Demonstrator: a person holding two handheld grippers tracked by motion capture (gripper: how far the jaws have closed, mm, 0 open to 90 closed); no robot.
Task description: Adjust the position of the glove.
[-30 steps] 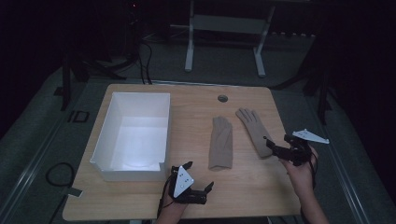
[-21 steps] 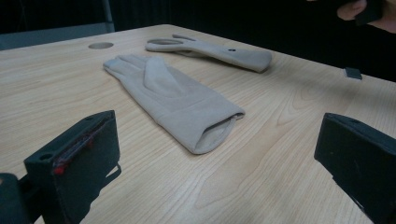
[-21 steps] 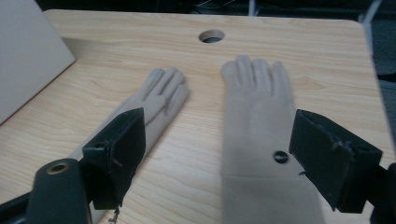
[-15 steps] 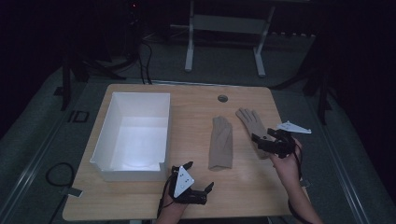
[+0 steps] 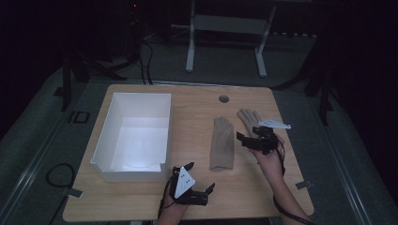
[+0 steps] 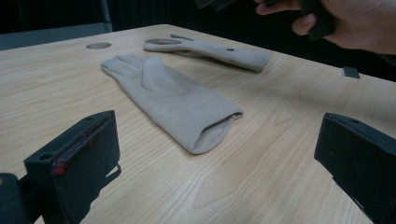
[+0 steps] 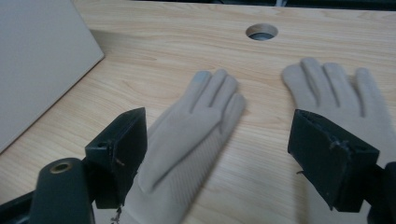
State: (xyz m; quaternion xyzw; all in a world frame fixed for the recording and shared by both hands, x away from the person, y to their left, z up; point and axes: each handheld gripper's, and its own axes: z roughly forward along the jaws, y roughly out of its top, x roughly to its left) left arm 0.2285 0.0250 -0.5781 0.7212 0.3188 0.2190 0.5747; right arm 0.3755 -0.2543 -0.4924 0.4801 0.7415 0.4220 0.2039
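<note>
High view: gloves [image 5: 222, 143] mid-table, box [image 5: 133, 136] well apart.

Both tools are black with blocky, flat-faced jaws; the left tool [image 5: 190, 185], at lower centre, carries a grey three-cornered plate, while the right tool [image 5: 257, 139] trails a black cable along a bare forearm.

Two beige gloves flat on the wooden bench [image 5: 197, 108]: left glove [image 5: 221, 143] straight, cuff open toward the near edge; right glove [image 5: 248, 117] just beside it, angled, fingers pointing away.
</note>
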